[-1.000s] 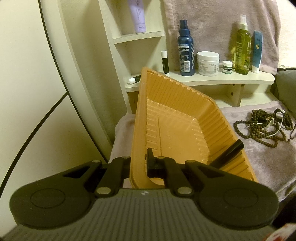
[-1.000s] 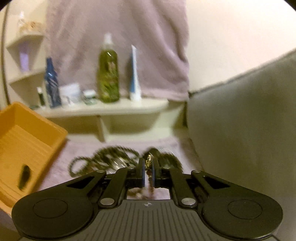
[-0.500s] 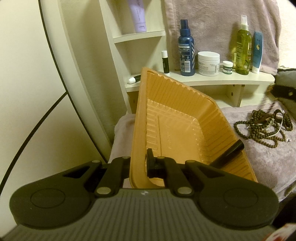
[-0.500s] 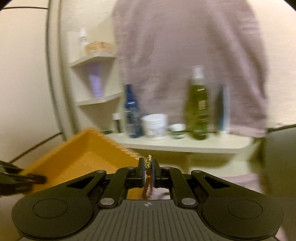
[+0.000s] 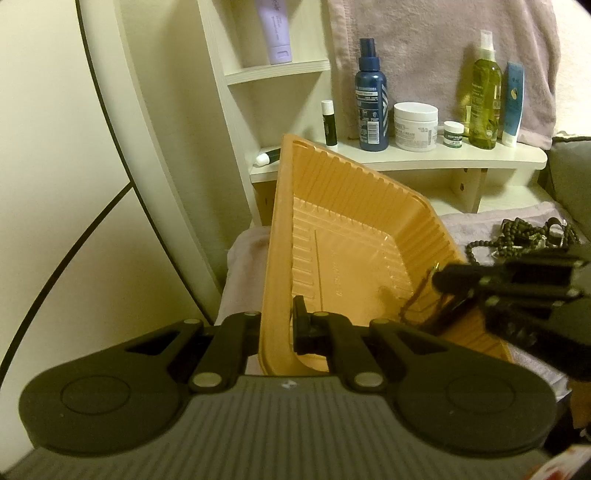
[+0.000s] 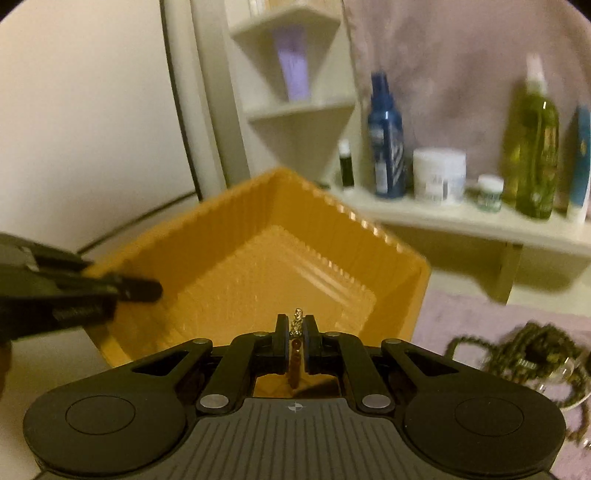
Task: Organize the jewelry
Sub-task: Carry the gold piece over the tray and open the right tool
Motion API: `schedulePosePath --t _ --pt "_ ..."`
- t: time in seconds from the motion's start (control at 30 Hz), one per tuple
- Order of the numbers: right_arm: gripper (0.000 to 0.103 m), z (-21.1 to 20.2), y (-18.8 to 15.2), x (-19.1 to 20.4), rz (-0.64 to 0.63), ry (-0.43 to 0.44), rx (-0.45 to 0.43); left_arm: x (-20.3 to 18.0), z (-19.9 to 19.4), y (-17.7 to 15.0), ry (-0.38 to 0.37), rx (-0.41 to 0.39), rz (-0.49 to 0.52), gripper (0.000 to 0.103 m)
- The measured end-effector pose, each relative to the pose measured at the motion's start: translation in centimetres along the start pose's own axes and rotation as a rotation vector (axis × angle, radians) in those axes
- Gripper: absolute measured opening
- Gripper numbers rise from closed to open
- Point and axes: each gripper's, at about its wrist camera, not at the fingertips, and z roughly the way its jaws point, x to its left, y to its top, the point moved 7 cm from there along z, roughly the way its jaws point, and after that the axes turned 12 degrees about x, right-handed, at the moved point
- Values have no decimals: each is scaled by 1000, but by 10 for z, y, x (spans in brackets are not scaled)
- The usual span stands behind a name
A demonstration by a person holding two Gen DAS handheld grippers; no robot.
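I am working over a surface draped in a mauve towel (image 5: 491, 221), with a cream wall and a curved dark line running across it on my left. Behind the towel a pale wooden shelf (image 5: 443, 157) is carrying a blue spray bottle (image 5: 370, 107), a white cream jar (image 5: 415, 125), a small green-lidded pot (image 5: 453, 134), a yellow-green spray bottle (image 5: 484, 92) and a blue tube (image 5: 513, 103); a lilac tube (image 5: 275, 31) is standing on a higher corner shelf. My left gripper (image 5: 280, 325) is clamping the near rim of the tilted orange tray (image 5: 354, 236). My right gripper (image 6: 296, 332) is pinching a small gold-and-amber bracelet (image 6: 296, 325) and hanging it over the tray. The remaining beaded jewelry pile (image 5: 532, 236) is lying on the towel just right of the tray.
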Motion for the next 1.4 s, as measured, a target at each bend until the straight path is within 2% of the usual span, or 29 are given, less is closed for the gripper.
schedulePosePath --t 0.27,0.3,0.4,0.6,0.73,0.87,1.03,1.2,1.4 --pt "8 1 -12 -4 -9 5 36 0 1 0 -2 2 -2 5" --pt "10 -1 -15 -5 -8 -7 33 0 1 0 -2 2 -2 5" --pt "28 -8 -16 -10 15 -9 14 0 1 0 -4 2 -1 5" --pt "29 -42 -20 -29 86 -80 -60 0 0 0 -2 1 0 5" --pt "29 -65 -31 -57 142 -180 -90 1 0 0 -4 0 2 5" --pt "29 -82 -52 -94 184 -300 -80 1 0 -1 -2 0 4 5" --pt "29 -92 -85 -147 206 -428 -23 0 -1 0 -2 -1 7 5" --pt "29 -90 -105 -174 216 -456 21 -1 -2 1 2 0 11 5" --pt "29 -84 -113 -180 207 -454 38 -3 -3 2 7 1 16 5"
